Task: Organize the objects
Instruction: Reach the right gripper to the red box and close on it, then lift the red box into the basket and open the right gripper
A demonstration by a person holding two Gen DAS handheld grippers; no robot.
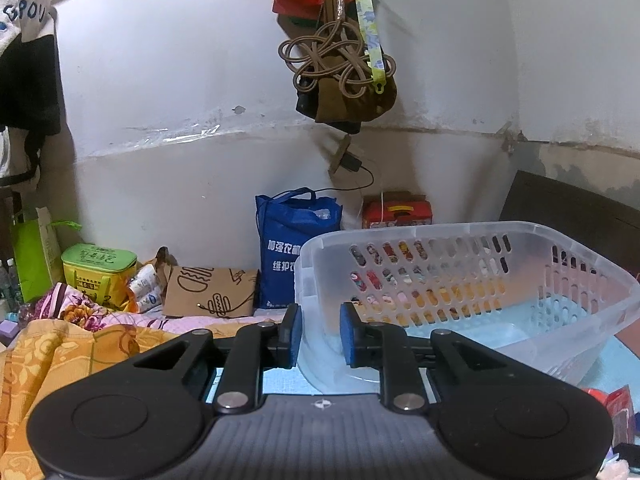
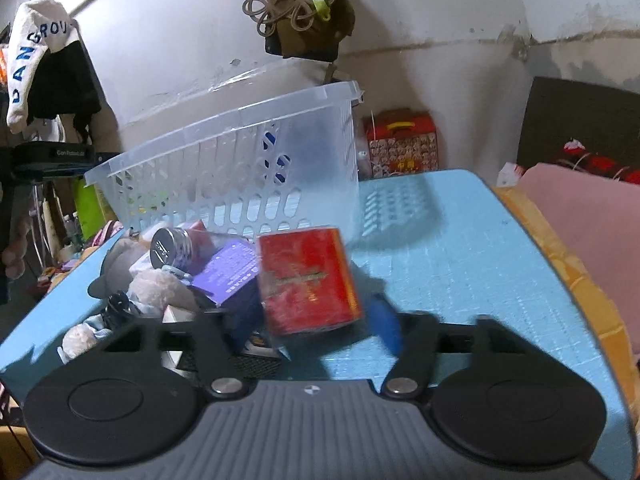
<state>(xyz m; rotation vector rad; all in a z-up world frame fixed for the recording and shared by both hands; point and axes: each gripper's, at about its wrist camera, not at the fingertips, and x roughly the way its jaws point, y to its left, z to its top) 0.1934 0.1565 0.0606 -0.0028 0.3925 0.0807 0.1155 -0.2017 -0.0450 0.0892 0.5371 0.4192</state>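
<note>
A clear plastic basket [image 1: 460, 280] is tilted up off the blue mat [image 2: 460, 248]. My left gripper [image 1: 319, 334] is shut on the basket's near rim, which passes between the blue pads. The basket also shows in the right wrist view [image 2: 240, 168], behind a pile of objects. My right gripper [image 2: 320, 320] holds a red box [image 2: 308, 284] between its fingers; the view is motion-blurred. Beside the box lie a purple box [image 2: 232, 276], a metal-lidded jar [image 2: 172, 248] and plush toys [image 2: 160, 288].
A blue tote bag [image 1: 292, 252], a brown paper bag [image 1: 212, 292], a green tin [image 1: 100, 268] and a red carton [image 1: 396, 210] stand by the wall. Orange bedding [image 1: 60, 360] lies left. A pink cushion [image 2: 580, 216] lies right of the mat.
</note>
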